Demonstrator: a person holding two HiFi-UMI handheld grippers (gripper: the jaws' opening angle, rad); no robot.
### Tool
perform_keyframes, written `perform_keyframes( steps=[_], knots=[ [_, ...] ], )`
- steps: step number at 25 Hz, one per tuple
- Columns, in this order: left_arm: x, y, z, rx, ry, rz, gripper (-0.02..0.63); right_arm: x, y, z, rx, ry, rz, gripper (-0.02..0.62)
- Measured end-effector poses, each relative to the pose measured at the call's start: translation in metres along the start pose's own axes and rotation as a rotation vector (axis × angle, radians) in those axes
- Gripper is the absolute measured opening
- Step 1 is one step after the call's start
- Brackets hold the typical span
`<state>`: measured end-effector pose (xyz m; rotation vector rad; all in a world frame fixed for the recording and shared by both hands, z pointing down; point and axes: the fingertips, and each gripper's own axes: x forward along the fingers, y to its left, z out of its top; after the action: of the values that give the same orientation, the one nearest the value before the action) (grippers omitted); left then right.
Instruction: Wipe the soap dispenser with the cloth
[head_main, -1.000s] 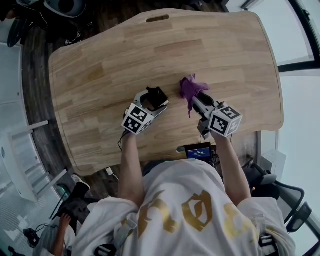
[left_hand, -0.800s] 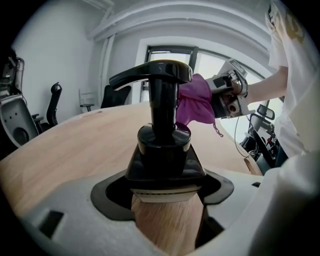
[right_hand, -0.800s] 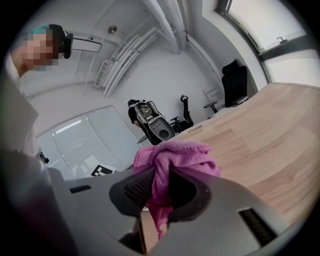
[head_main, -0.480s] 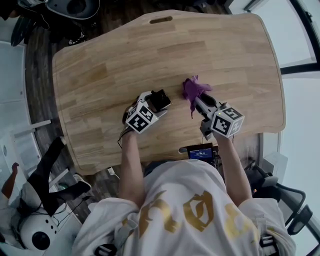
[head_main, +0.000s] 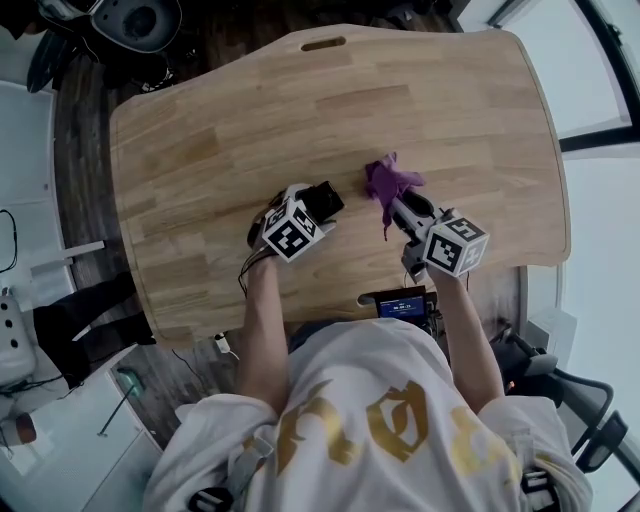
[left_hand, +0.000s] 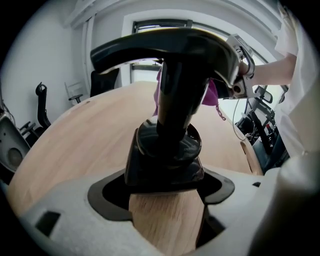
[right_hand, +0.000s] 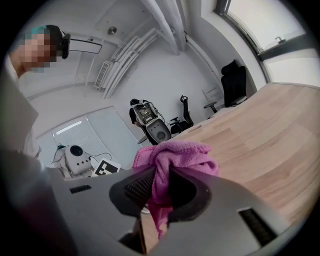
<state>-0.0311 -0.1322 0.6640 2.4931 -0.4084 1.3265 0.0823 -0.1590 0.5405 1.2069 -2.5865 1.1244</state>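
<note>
Left gripper (head_main: 316, 205): jaws clamped on the black soap dispenser (head_main: 324, 197), mid-table.
Right gripper (head_main: 396, 206): jaws pinching the purple cloth (head_main: 385, 181), just beside the dispenser.
Surroundings: wooden table (head_main: 220, 120); a blue-lit screen (head_main: 397, 303) at its near edge.
Left gripper view: the pump head (left_hand: 170, 50) hides most of the cloth.
Right gripper view: office chairs (right_hand: 234, 82) beyond the table.

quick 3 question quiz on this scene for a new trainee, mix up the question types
1. True or false: the right gripper holds the cloth in its jaws.
2. What do the jaws of the left gripper clamp? A) the soap dispenser B) the cloth C) nothing
3. Short answer: in the head view, does the cloth touch the soap dispenser?

Key: 1 true; 2 A; 3 no, bare table shows between them.
</note>
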Motion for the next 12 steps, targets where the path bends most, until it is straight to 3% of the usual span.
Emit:
perform_keyframes(
  steps=[7,12],
  knots=[
    [-0.005,0.003,0.000,-0.125,-0.025,0.025,0.356,-0.005,0.004,0.006,-0.009,-0.019,0.001,0.069],
    [-0.018,0.001,-0.006,-0.143,-0.051,0.027,0.356,-0.010,0.009,0.011,0.001,-0.048,-0.001,0.069]
  ],
)
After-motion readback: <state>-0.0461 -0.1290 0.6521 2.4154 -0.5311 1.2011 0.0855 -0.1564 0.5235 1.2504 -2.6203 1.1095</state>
